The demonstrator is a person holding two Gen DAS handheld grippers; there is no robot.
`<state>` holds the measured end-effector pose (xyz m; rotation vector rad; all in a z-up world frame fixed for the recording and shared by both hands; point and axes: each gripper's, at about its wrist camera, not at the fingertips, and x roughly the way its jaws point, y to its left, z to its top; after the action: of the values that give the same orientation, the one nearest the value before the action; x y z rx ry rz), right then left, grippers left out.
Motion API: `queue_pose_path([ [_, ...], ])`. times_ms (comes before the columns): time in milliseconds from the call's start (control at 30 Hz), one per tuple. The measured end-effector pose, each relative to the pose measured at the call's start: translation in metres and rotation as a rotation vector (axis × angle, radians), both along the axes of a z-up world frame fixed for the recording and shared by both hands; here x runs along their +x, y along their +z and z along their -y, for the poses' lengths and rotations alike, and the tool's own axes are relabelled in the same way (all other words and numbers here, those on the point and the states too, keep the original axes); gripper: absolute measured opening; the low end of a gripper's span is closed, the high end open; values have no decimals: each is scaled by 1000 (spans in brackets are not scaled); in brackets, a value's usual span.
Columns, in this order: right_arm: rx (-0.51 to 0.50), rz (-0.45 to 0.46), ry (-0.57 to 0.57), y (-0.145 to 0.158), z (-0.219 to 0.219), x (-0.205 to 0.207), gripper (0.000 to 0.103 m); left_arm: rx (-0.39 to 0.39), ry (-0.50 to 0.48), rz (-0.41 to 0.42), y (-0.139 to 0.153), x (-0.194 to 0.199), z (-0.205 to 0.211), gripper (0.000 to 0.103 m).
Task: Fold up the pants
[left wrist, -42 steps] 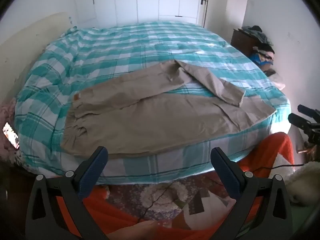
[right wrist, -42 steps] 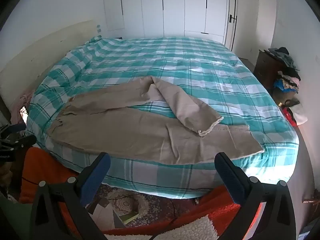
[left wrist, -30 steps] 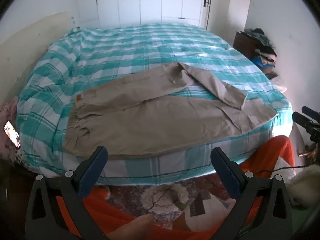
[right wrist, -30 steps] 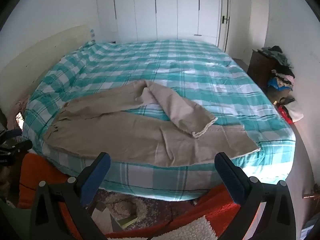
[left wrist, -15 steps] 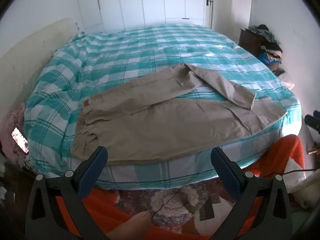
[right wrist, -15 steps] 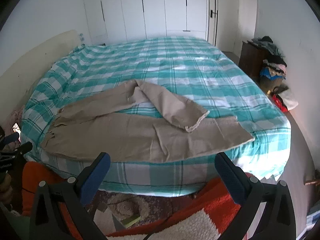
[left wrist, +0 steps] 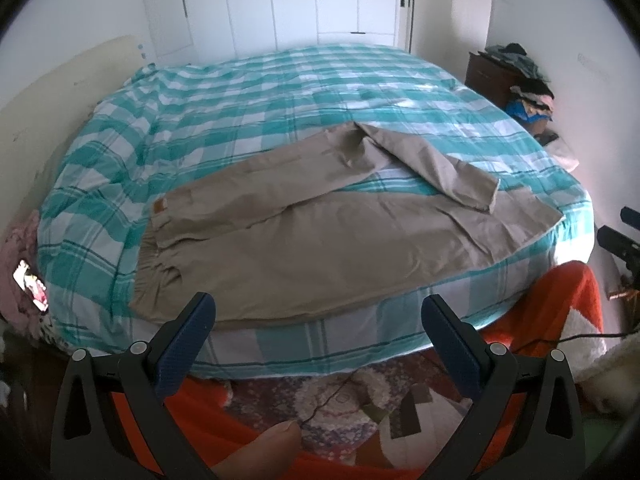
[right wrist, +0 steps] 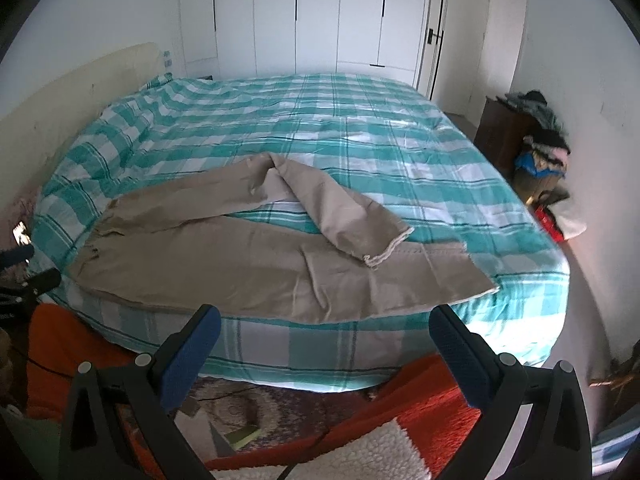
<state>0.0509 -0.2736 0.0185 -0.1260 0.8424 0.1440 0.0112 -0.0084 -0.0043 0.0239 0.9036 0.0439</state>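
Left tongs [left wrist: 318,320] and right tongs [right wrist: 324,330] both spread apart, empty, short of the bed [right wrist: 360,120]; khaki pants [left wrist: 320,240] unfolded; next: straighten the doubled-back leg [right wrist: 344,208].

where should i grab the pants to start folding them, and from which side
Take the pants by the frayed hem of the far leg, which is doubled back across the near leg. Its loose corner lies on top, on the right side, so the open right gripper could come in low from the near edge of the bed and pinch it. The open left gripper suits the waistband.
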Motion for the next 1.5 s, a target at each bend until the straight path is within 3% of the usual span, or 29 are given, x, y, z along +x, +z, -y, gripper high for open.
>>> queue_pose_path([
  [1500,-136,0,14,-10,-12,8,102,0,-6,-54,-11,2,3,102],
])
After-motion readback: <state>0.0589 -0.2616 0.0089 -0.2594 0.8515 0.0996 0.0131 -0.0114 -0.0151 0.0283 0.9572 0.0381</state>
